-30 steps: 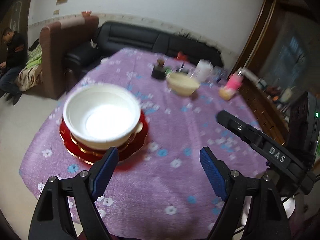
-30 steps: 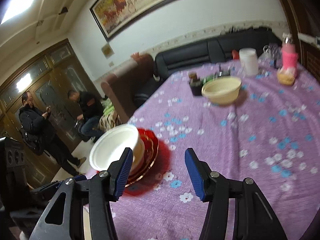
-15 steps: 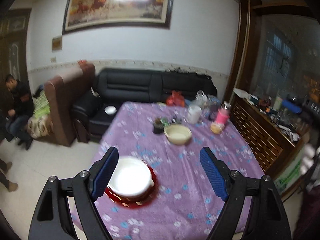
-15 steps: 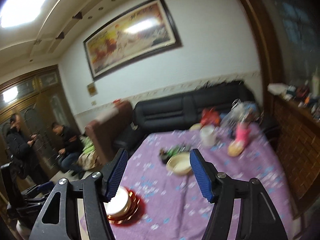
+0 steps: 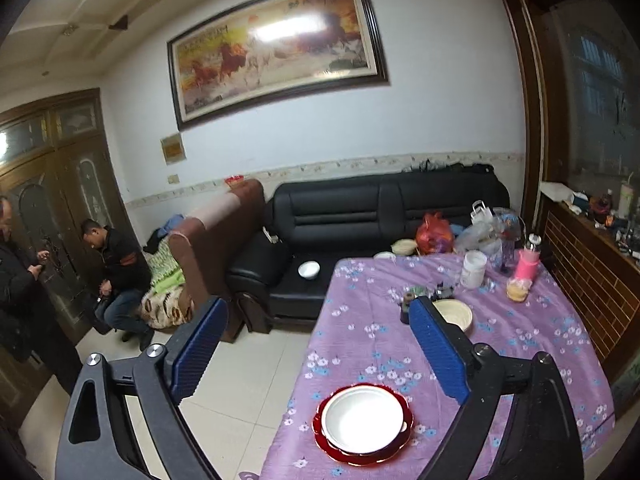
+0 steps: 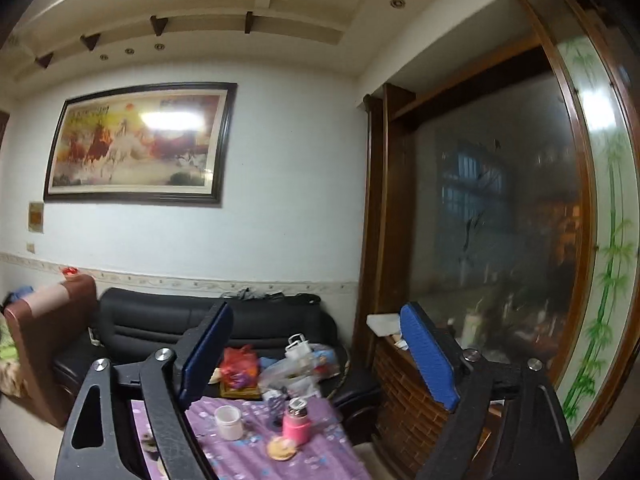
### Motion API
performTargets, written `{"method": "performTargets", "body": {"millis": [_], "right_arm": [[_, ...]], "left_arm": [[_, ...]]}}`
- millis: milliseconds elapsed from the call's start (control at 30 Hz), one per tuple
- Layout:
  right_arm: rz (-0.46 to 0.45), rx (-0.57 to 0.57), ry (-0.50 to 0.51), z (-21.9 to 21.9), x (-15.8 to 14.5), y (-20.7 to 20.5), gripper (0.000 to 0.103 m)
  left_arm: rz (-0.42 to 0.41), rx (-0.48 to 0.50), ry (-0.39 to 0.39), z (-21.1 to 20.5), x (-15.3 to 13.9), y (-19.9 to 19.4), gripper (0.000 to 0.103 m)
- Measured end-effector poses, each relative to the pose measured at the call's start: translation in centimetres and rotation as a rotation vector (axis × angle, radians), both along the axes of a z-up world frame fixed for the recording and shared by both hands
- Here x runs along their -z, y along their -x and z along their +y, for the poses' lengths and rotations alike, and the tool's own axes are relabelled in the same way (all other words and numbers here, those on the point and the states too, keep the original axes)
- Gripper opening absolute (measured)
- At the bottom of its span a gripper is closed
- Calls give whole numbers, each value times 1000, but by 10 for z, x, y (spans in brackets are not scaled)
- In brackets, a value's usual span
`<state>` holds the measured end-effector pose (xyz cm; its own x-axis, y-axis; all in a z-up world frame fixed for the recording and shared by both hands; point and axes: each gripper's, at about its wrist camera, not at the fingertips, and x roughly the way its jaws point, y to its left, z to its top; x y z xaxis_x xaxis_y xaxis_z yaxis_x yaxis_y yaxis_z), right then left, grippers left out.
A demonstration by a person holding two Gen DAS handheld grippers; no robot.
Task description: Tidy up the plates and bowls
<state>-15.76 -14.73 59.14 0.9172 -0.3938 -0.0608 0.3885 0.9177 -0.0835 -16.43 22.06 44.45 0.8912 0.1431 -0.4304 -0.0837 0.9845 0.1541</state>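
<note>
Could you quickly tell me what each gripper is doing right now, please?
Left gripper: open, holding nothing.
Right gripper: open, holding nothing.

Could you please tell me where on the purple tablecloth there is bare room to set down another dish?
The widest bare patch of tablecloth lies between the white bowl stacked on the red plate and the cream bowl. The right side below the pink bottle also looks free. The far end is crowded around the white jar.

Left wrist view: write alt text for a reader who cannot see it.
A white bowl sits stacked on a red plate at the near end of a purple floral tablecloth, below the open, empty left gripper. A cream basket stands farther back.
</note>
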Motion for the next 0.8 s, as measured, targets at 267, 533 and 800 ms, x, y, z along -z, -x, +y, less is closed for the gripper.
{"method": "performTargets", "body": {"millis": [267,533,800], "right_arm": [[150,-135,-99,-8,88,-86,91],[408,-232,-229,-23,232,-173,90],[680,-313,-405,-21,395,-235,64]], "left_arm": [[130,35,32,-8,85,-47,93],[344,152,352,-21,185,-102,92],[490,185,436,-66,256,-166,92]]}}
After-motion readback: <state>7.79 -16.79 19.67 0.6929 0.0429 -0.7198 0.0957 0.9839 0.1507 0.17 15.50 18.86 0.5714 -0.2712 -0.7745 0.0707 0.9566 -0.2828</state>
